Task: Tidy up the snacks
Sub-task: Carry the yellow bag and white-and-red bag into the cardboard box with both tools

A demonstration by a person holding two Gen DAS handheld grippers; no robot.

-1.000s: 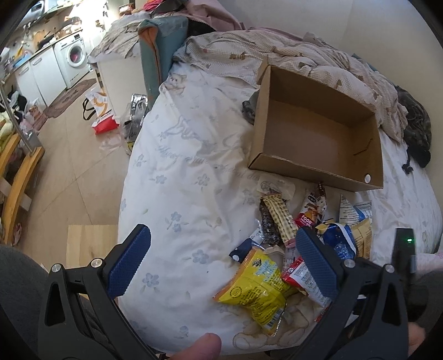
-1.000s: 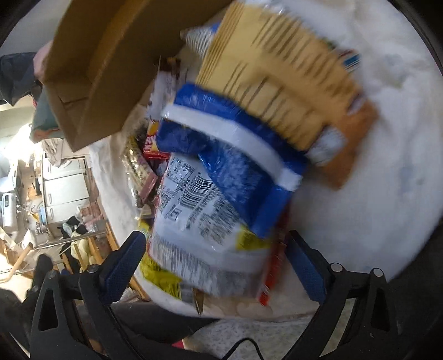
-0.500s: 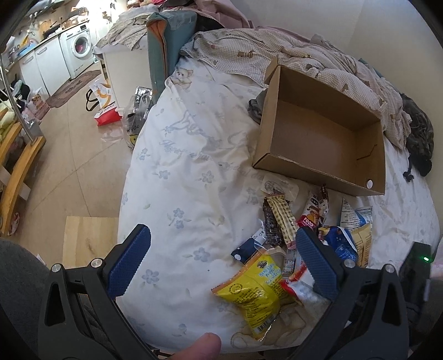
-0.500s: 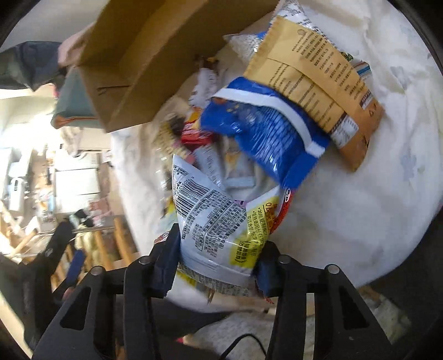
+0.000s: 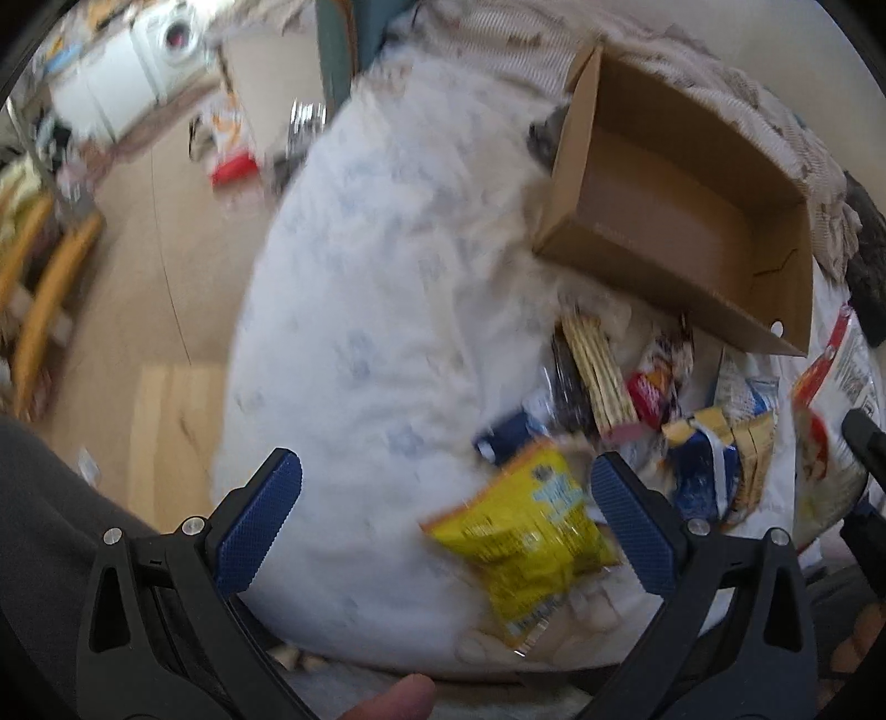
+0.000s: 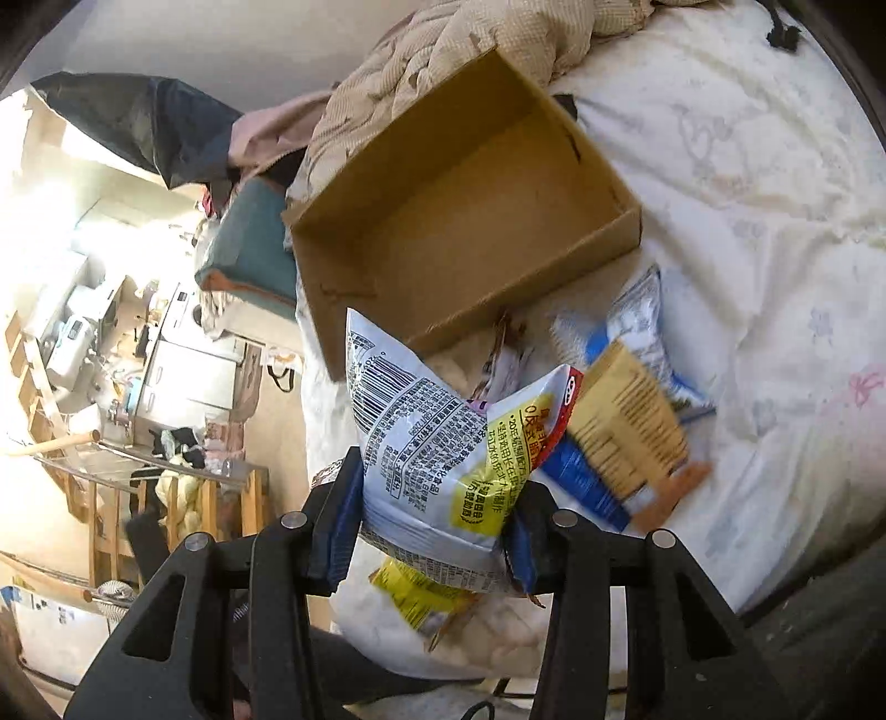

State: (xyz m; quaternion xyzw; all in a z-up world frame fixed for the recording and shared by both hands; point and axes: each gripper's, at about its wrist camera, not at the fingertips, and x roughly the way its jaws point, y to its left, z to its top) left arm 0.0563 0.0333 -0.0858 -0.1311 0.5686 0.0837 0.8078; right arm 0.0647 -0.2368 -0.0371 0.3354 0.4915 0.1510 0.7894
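right wrist view: the cardboard box point(image 6: 465, 221) sits open in the upper middle of the frame on the white bedding point(image 6: 775, 232), and nothing shows inside it. its near wall faces the snack pile, and its far side lies against a rumpled checked blanket point(image 6: 498, 50). the right gripper point(image 6: 437, 531) has its fingers pinching the lower end of a white printed snack bag point(image 6: 432, 443), which stands up in the lower centre, clear of the bed. its jaws have just been closing, with that bag between them. to the right of the bag, a tan packet point(image 6: 631, 426) and a blue packet point(image 6: 581, 487) lie on the bedding, with a silver-blue bag point(image 6: 637, 310) above them, near the box wall. bare bedding spreads across the right side.

left wrist view, blurred: the left gripper point(image 5: 443, 526) has its fingers spread wide, holding nothing, over a yellow bag point(image 5: 526, 531) at the lower centre. more small packets lie between it and the box. the bed's rounded edge runs down the left, with open floor point(image 5: 166, 249) beyond and a washing machine point(image 5: 166, 39) at the upper left.
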